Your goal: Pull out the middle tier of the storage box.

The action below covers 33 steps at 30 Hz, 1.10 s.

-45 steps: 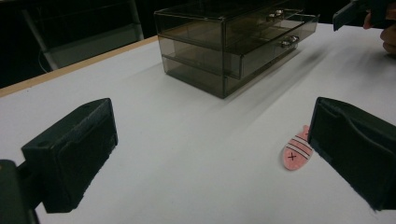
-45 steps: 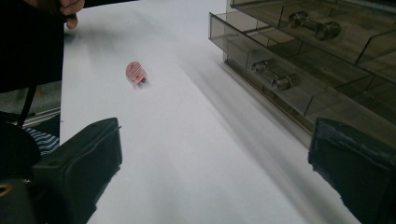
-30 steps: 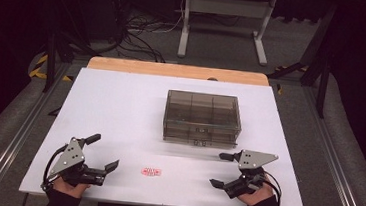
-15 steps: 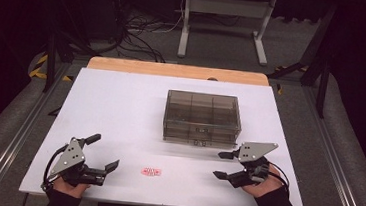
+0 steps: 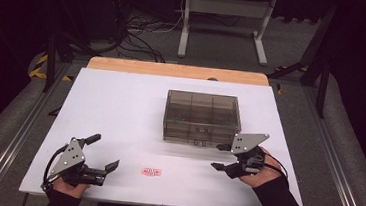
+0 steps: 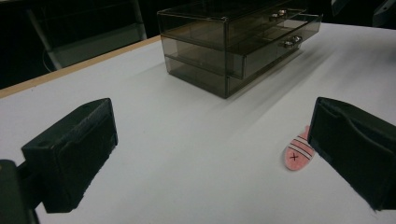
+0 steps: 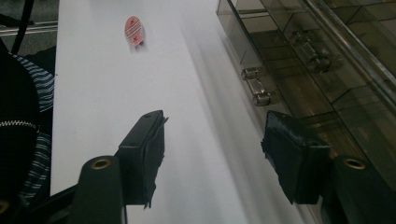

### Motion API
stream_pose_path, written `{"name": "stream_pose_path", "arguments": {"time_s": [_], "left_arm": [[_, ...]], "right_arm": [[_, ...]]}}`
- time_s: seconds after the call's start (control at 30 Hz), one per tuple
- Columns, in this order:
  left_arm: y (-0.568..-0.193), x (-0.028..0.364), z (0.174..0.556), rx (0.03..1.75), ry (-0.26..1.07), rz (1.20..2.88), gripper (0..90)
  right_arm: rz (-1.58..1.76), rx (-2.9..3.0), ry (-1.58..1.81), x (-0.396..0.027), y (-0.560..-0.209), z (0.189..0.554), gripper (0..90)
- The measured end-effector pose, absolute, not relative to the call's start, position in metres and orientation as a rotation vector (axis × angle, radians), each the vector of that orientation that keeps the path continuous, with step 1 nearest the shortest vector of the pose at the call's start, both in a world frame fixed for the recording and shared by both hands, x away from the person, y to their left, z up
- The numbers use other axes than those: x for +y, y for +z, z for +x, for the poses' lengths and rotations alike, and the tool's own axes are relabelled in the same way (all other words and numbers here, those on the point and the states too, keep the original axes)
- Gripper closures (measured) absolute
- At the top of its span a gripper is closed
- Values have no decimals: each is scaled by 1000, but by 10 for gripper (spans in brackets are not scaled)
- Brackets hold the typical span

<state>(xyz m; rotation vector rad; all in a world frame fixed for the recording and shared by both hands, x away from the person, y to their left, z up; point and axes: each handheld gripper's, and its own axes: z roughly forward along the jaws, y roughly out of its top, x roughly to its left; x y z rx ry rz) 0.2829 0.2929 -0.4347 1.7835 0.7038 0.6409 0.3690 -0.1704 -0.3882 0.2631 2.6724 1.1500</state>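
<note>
A smoky see-through drawer box (image 5: 202, 117) stands in the middle of the white table (image 5: 121, 102), its small knobs (image 7: 256, 86) facing me. A pink striped fish-shaped piece (image 5: 151, 171) lies flat near the front edge. My left gripper (image 5: 107, 150) rests at the front left, open and empty, with the fish (image 6: 296, 156) just beside its right jaw and the box (image 6: 233, 46) farther off. My right gripper (image 5: 215, 156) hovers just right of the box's front corner, open. Its jaws have just been closing, with nothing between them (image 7: 212, 154); the lower drawer's knob lies ahead of them.
A wooden strip (image 5: 178, 71) borders the table's far edge. Behind it on the floor are a metal stand (image 5: 223, 16) and tangled cables (image 5: 132, 33). A striped sleeve (image 7: 28, 93) shows at the left of the right gripper view.
My right gripper has lifted and moved closer to the box's front, and its jaws stand narrower than before. The left gripper, the box and the fish have not moved.
</note>
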Motion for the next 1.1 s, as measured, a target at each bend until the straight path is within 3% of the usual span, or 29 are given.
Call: {"name": "stream_pose_path", "arguments": {"time_s": [1.1], "left_arm": [[-435,293,284,707,635,1788,24]], "right_arm": [[151,2692,938,-131,-381,395,412]]}}
